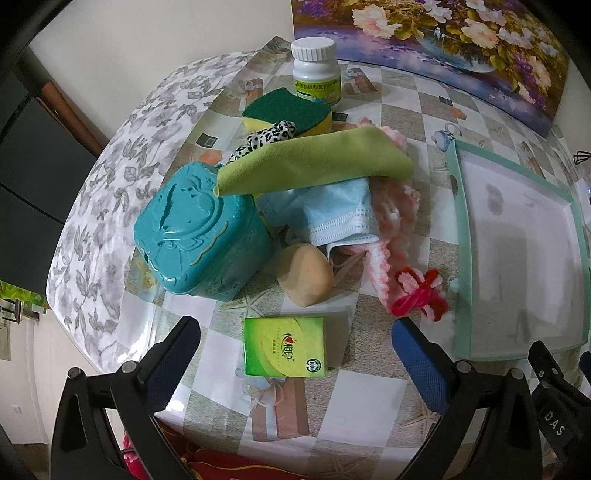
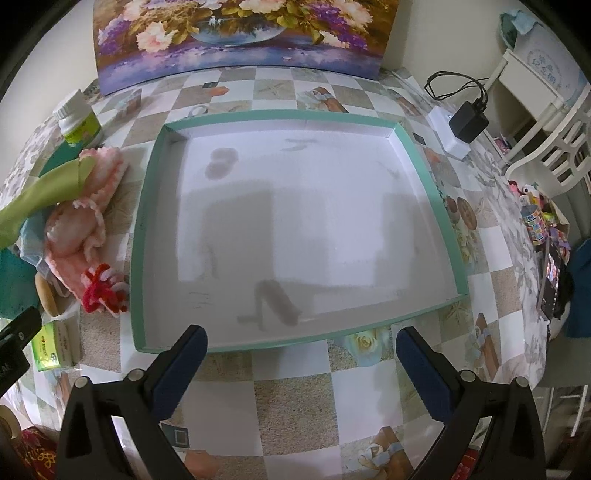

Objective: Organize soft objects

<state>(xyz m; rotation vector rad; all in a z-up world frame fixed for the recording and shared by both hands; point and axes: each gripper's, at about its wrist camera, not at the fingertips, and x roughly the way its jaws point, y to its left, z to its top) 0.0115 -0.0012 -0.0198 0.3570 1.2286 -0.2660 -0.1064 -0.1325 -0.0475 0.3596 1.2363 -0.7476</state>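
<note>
In the left wrist view a heap lies on the table: a green cloth (image 1: 314, 162) over a blue face mask (image 1: 340, 218) and a pink knitted piece (image 1: 395, 206), with a leopard-print scrunchie (image 1: 269, 138), a green-and-yellow sponge (image 1: 288, 112), a beige puff (image 1: 304, 275) and red-and-pink pipe cleaners (image 1: 421, 291). My left gripper (image 1: 295, 339) is open, just before a green tissue pack (image 1: 284, 347). My right gripper (image 2: 301, 345) is open and empty at the near rim of a white tray with a teal rim (image 2: 144, 236).
A teal plastic box (image 1: 199, 236) leans left of the heap. A white pill bottle (image 1: 316, 72) stands behind the sponge. A flower painting (image 2: 240, 33) leans on the wall. A charger and cable (image 2: 467, 120) lie at the table's far right.
</note>
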